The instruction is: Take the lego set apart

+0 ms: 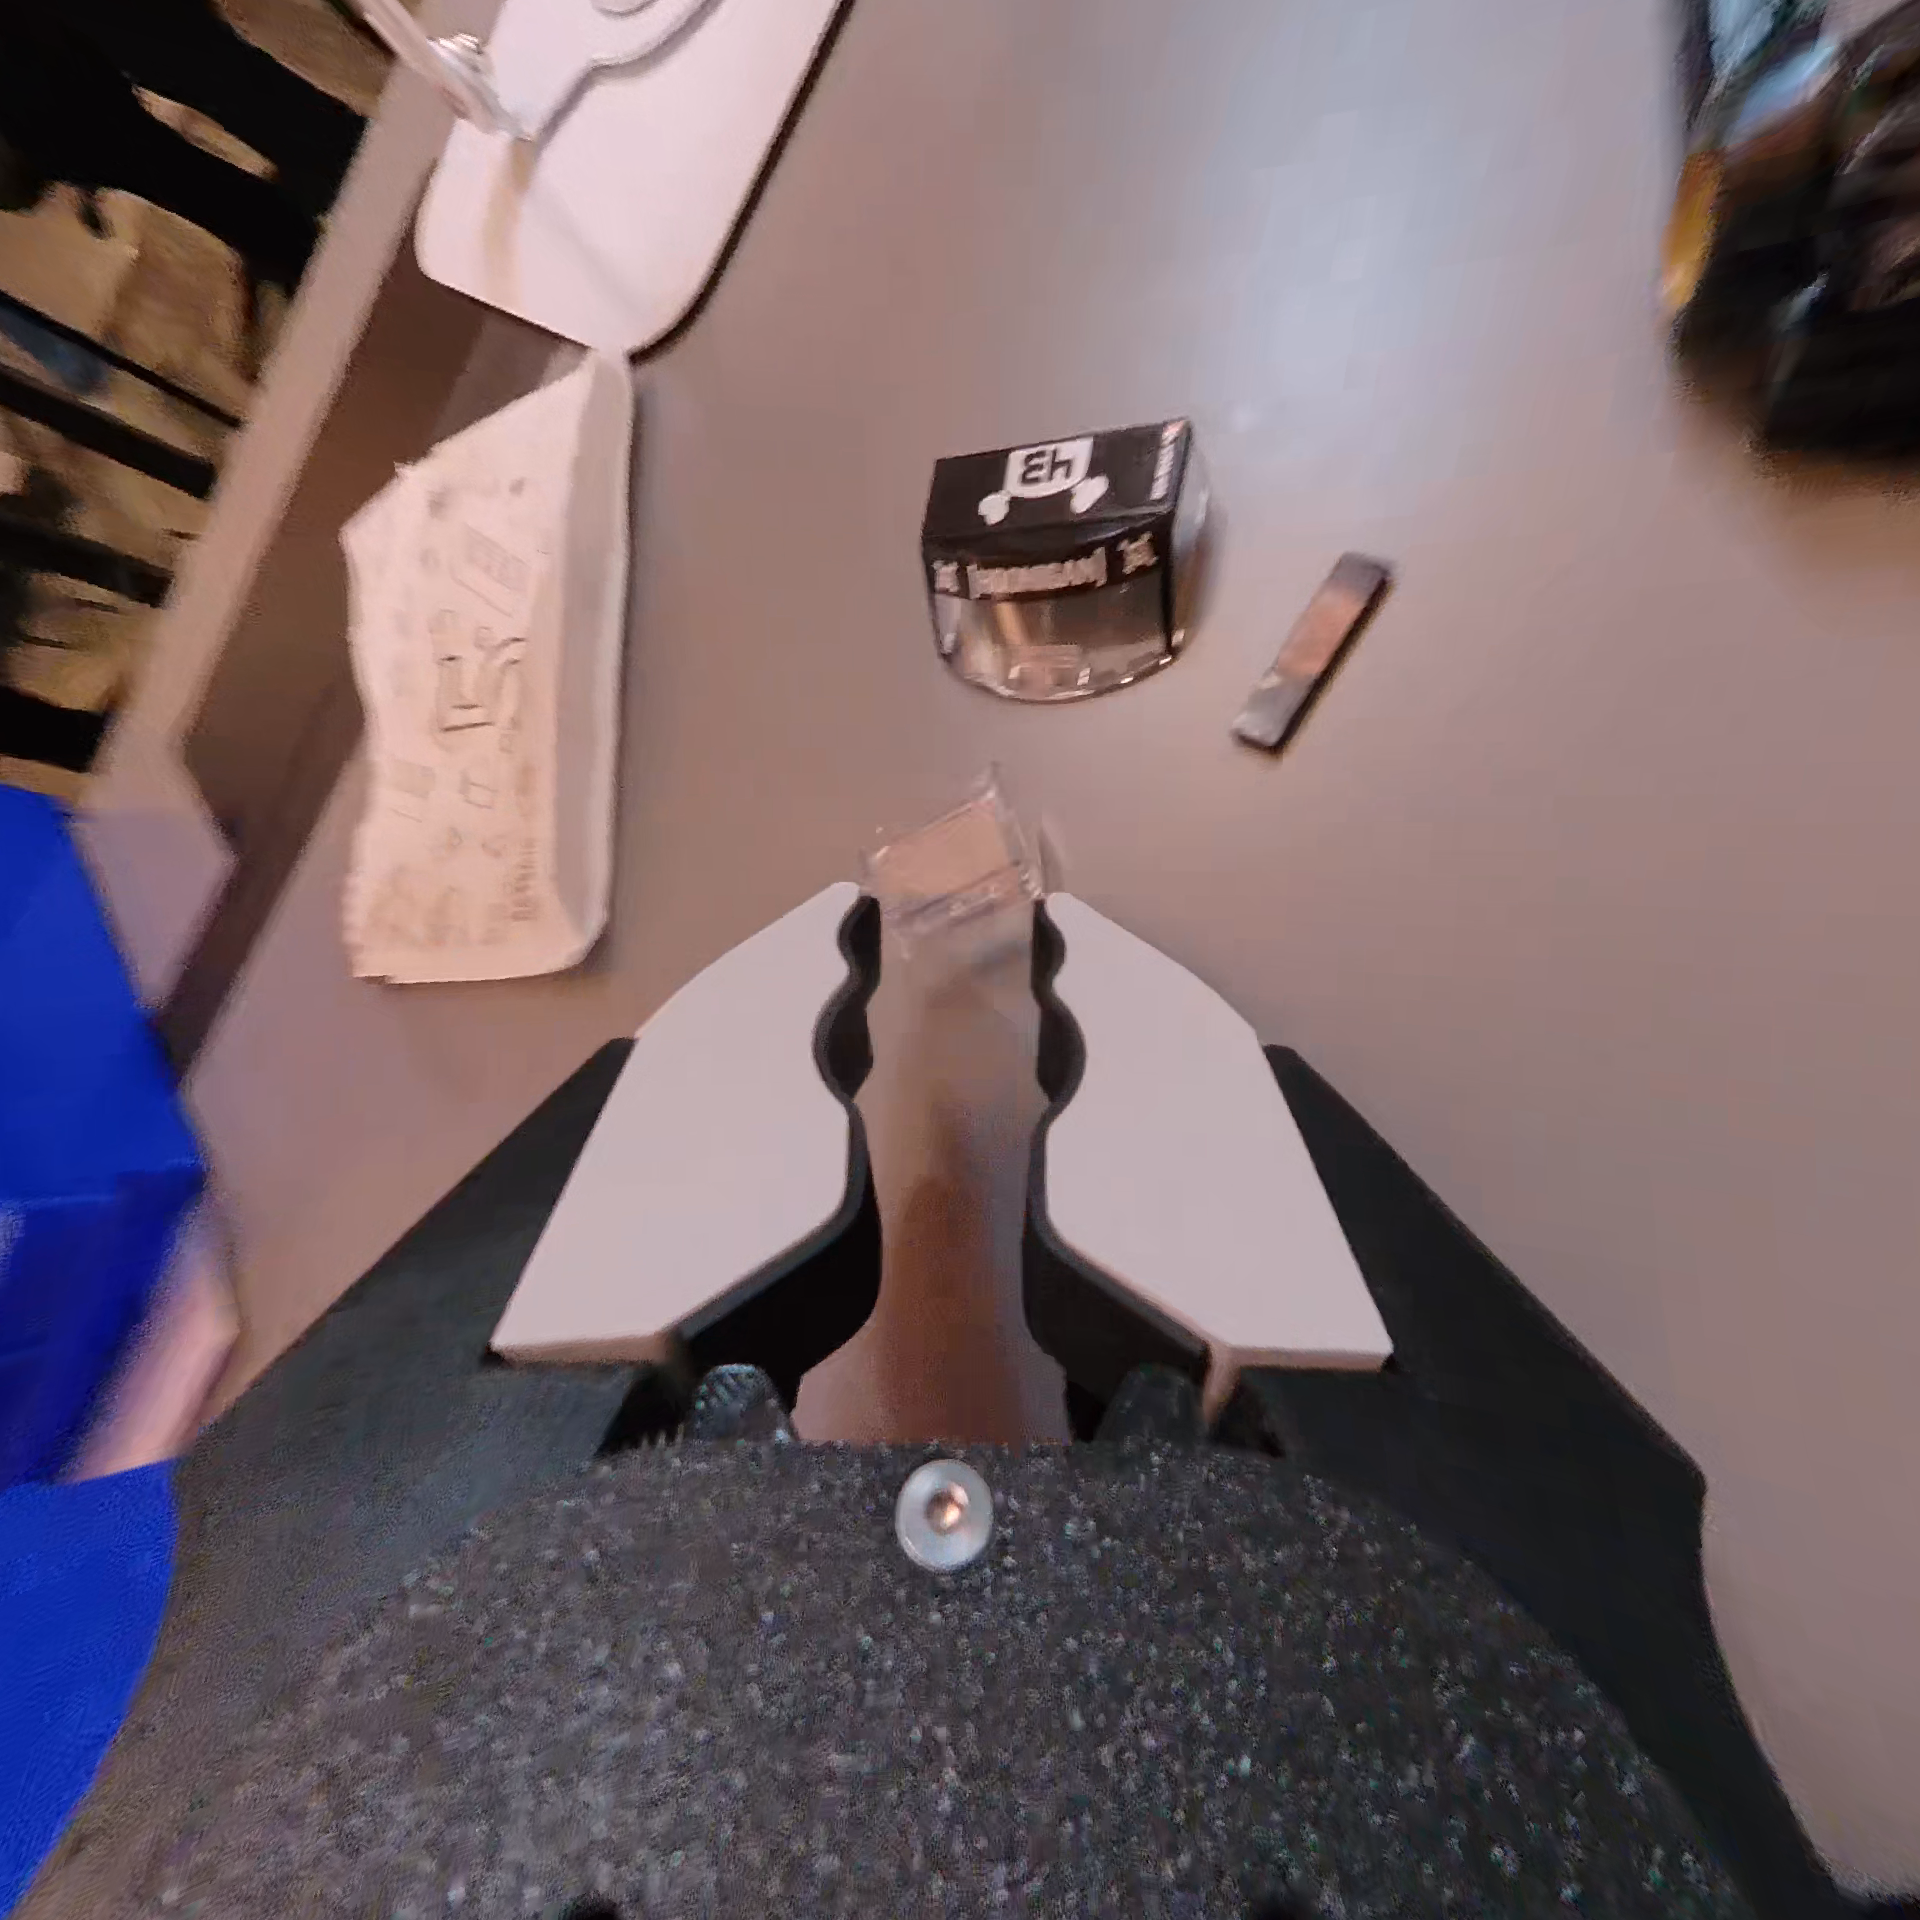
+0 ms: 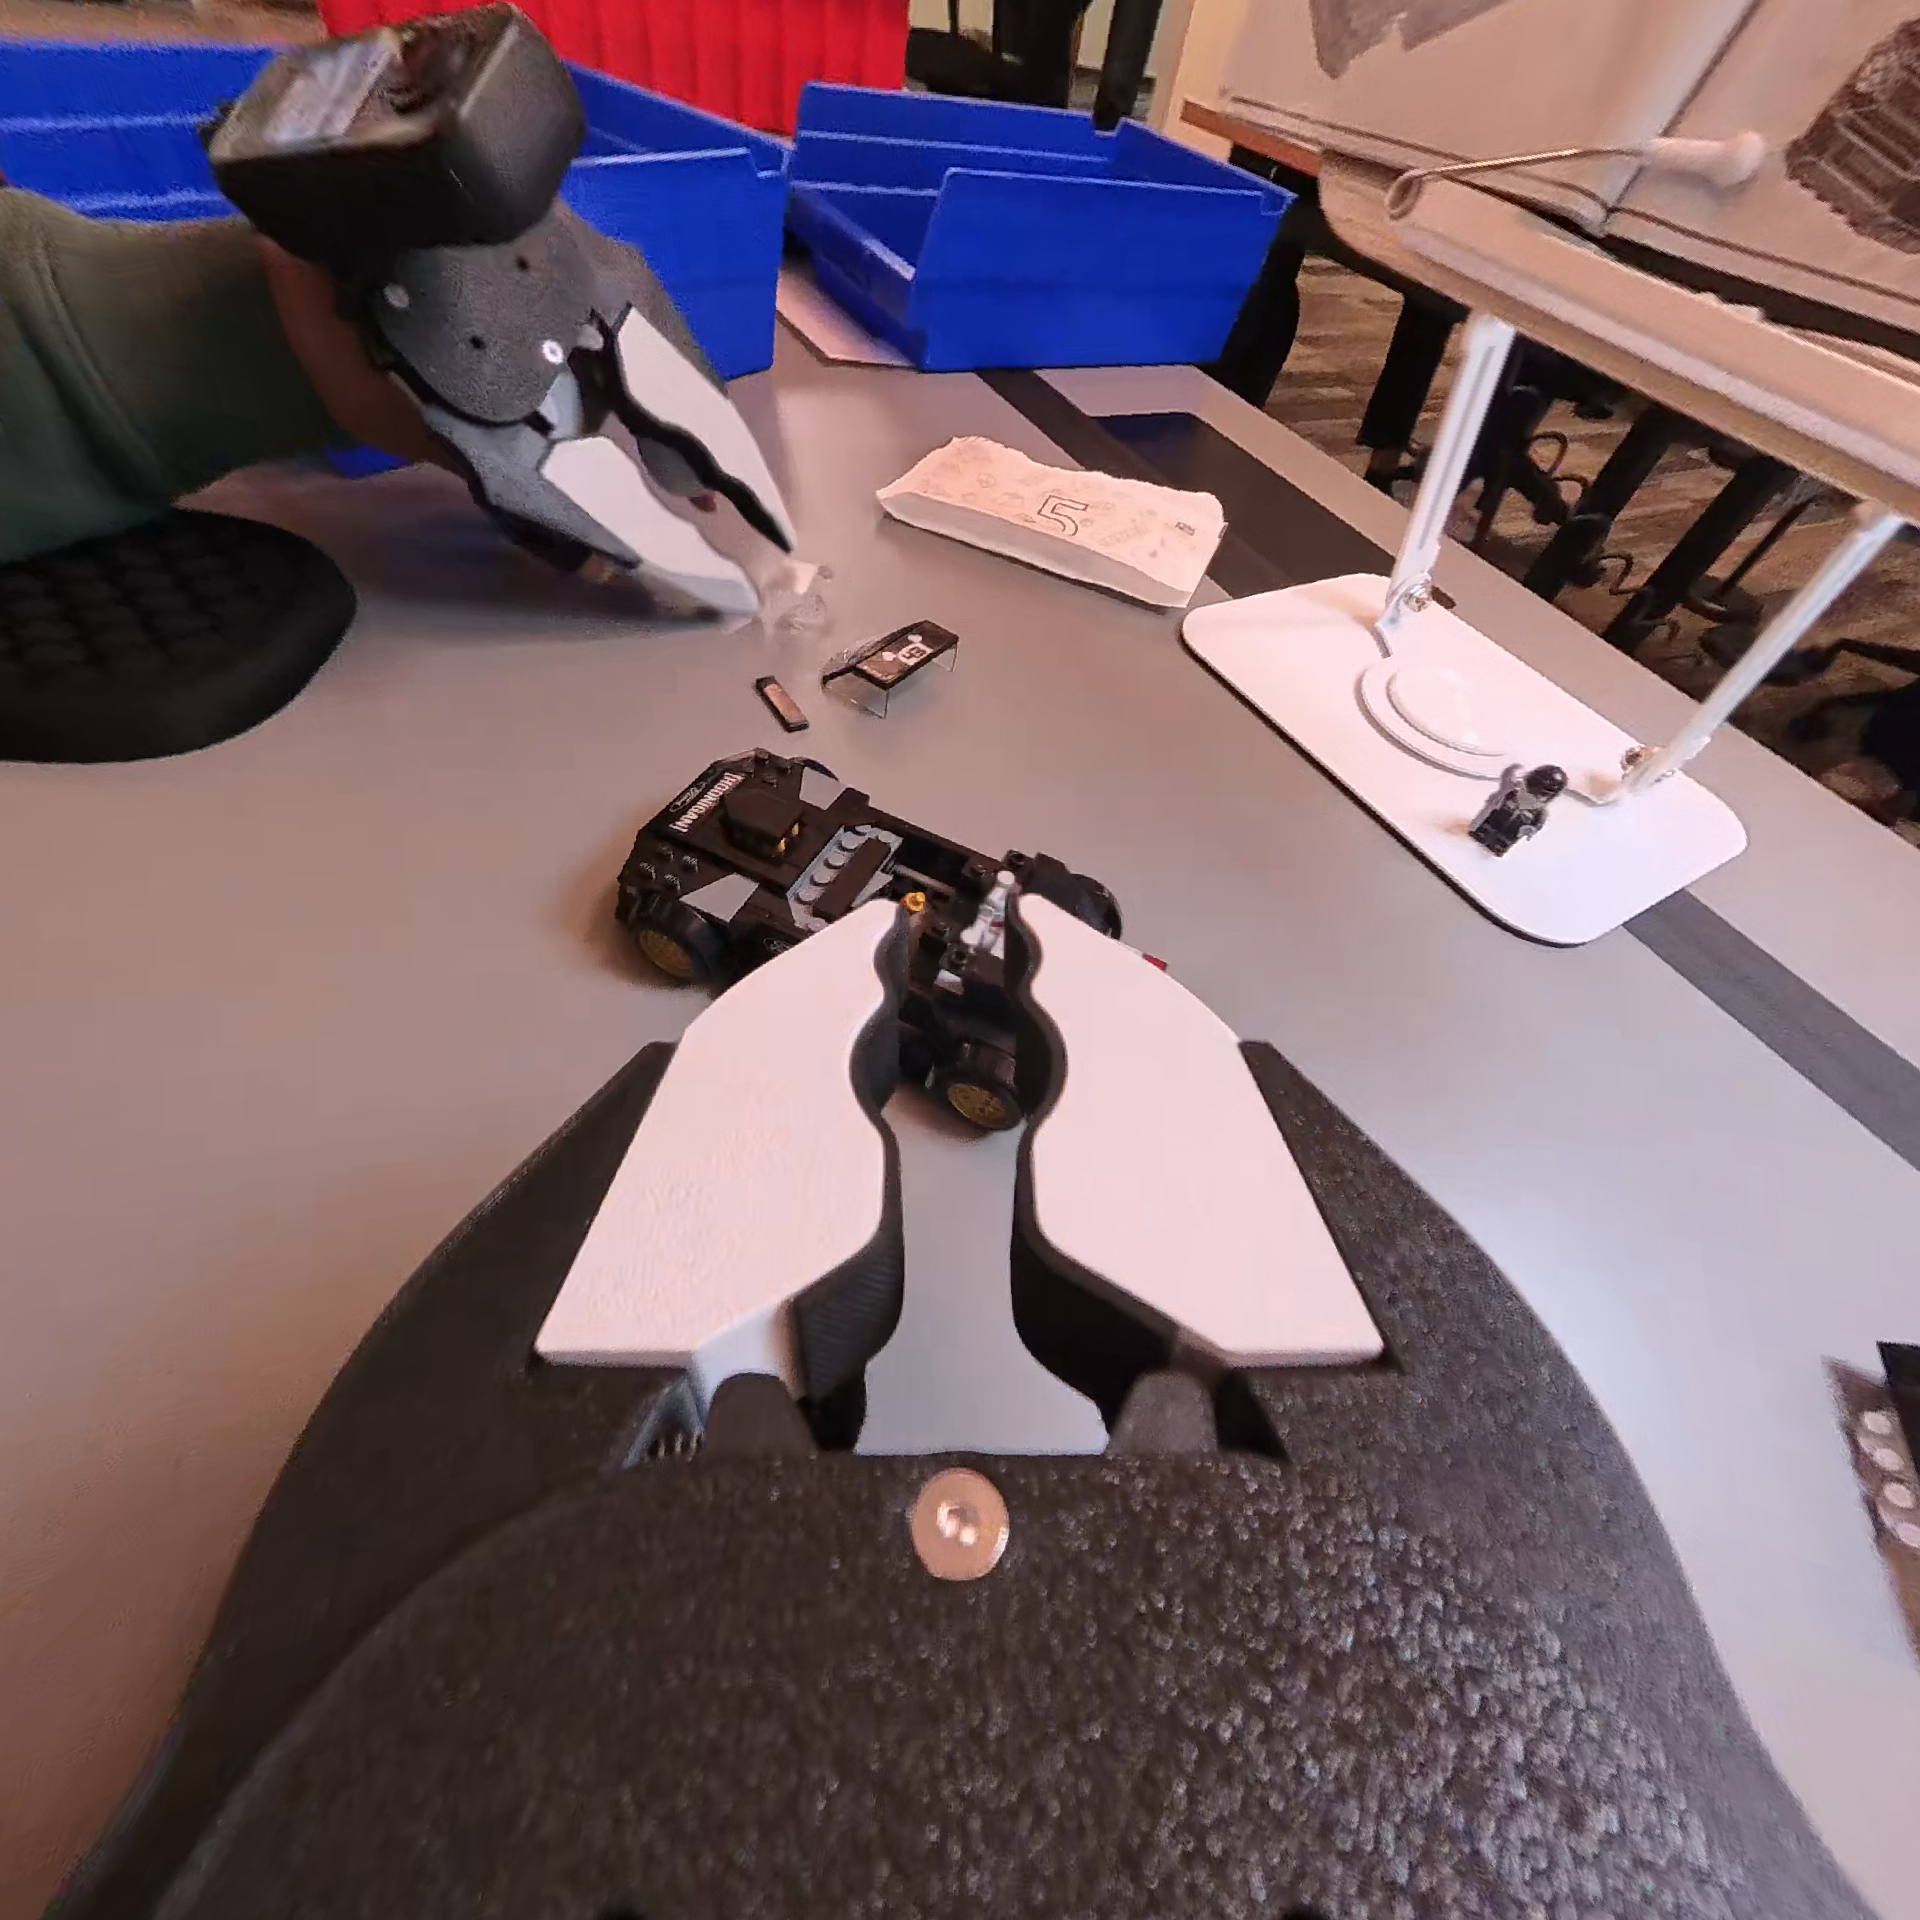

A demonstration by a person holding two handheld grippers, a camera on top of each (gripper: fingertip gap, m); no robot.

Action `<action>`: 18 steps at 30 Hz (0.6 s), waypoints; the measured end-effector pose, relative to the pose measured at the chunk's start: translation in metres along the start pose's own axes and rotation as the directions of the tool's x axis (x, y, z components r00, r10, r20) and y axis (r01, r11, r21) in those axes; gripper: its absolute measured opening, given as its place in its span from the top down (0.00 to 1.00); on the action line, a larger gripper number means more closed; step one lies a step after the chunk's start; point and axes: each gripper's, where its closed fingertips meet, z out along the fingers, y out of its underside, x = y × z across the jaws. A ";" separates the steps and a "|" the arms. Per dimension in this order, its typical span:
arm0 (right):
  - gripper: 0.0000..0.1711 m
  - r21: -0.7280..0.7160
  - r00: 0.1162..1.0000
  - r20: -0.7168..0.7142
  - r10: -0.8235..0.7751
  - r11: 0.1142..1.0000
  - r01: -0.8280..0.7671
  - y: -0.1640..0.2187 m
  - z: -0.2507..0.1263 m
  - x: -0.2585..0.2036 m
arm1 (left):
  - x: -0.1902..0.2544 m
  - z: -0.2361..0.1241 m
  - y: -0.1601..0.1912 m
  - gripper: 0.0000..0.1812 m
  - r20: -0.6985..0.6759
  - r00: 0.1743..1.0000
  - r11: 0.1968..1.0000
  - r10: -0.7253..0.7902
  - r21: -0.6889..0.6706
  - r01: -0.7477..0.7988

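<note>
Right now the right gripper [image 2: 956, 914] sits partly open straddling the lego car [image 2: 821, 883], holding nothing I can confirm; car's long axis runs across its fingers. Left gripper [image 1: 951, 904] pinches a clear piece [image 1: 951, 868], well apart.

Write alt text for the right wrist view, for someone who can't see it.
The right hand-held gripper straddles the front of a black lego car on a grey table. Beyond it, the left hand-held gripper holds a clear piece above a loose roof piece and a small black tile.
</note>
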 end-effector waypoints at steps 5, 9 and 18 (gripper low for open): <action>0.90 0.024 0.999 0.015 0.033 0.999 -0.033 -0.001 -0.003 0.004 | 0.006 -0.016 -0.016 0.77 -0.215 0.934 0.939 -0.284 0.137 0.316; 0.90 0.034 0.999 0.018 0.038 0.999 -0.038 -0.002 -0.006 0.005 | -0.009 -0.010 -0.013 0.73 -0.196 0.872 0.869 -0.449 0.133 0.477; 0.91 0.011 1.000 0.010 0.014 1.000 -0.014 0.003 -0.005 0.003 | -0.006 0.011 -0.002 0.81 -0.056 0.880 0.881 -0.472 0.000 0.472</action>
